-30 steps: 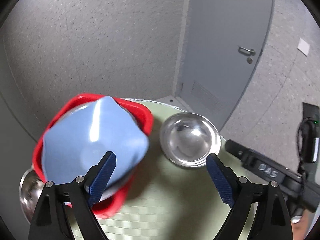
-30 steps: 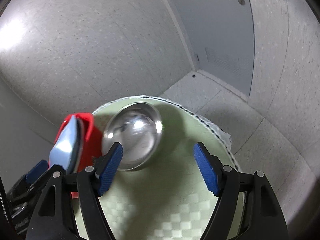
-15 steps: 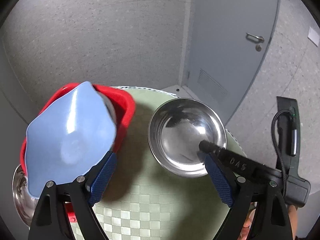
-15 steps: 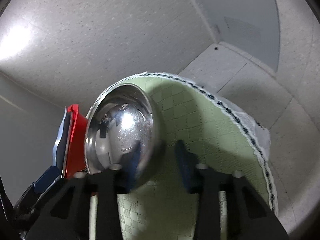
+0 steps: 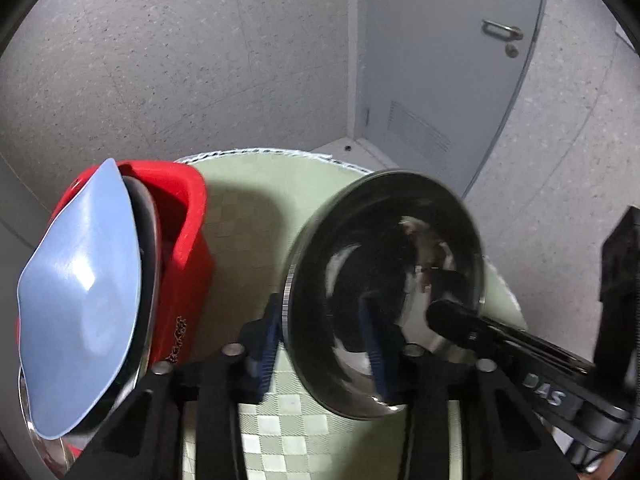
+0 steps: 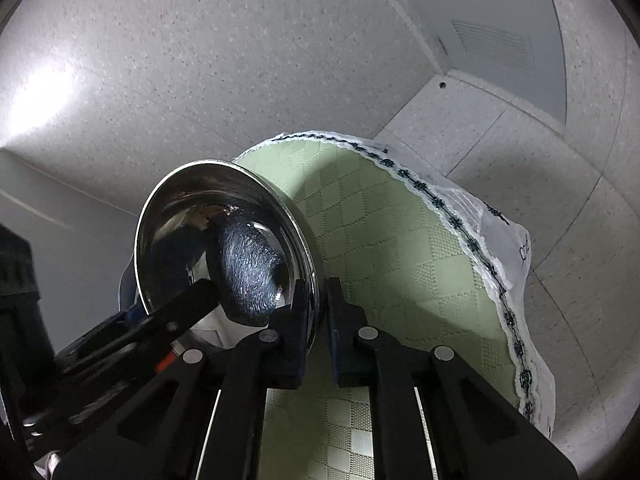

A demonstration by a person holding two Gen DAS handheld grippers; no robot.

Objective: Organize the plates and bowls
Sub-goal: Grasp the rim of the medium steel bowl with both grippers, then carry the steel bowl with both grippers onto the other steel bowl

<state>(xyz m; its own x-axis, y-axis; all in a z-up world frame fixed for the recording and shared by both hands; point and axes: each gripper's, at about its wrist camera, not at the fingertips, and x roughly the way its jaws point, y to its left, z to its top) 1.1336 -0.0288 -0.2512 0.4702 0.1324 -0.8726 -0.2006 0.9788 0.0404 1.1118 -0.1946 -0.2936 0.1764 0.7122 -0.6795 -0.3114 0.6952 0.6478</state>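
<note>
- Two fisheye views look forward along hand-held grippers over a round table covered by a pale green checked cloth (image 5: 240, 240) with a white, dark-stitched edge.
- The steel bowl (image 5: 384, 288) is off the cloth and tipped up on edge, its shiny hollow facing each camera in turn.
- The left gripper (image 5: 320, 344) is closed on the steel bowl's rim: one blue-padded finger sits outside the rim and the other lies inside the bowl.
- The right gripper (image 6: 318, 312) also pinches the steel bowl (image 6: 224, 240) at its lower rim, with the thin metal edge held between its two nearly meeting fingers.
- In the left wrist view, the right gripper's black body reaches in from the lower right and touches the bowl's inner wall.
- In the right wrist view, the left gripper's black finger reaches in from the lower left to the near rim.
- A red rack (image 5: 188, 240) stands on the cloth at the left side of the table, just beside the bowl.
- A light blue plate (image 5: 80, 300) stands on edge in the red rack, leaning against a metal dish behind it.
- A second shiny dish rim shows below the plate at the lower left; how it sits cannot be told.
- Grey speckled walls and floor surround the table, with a grey door (image 5: 460, 60) at the back right.
</note>
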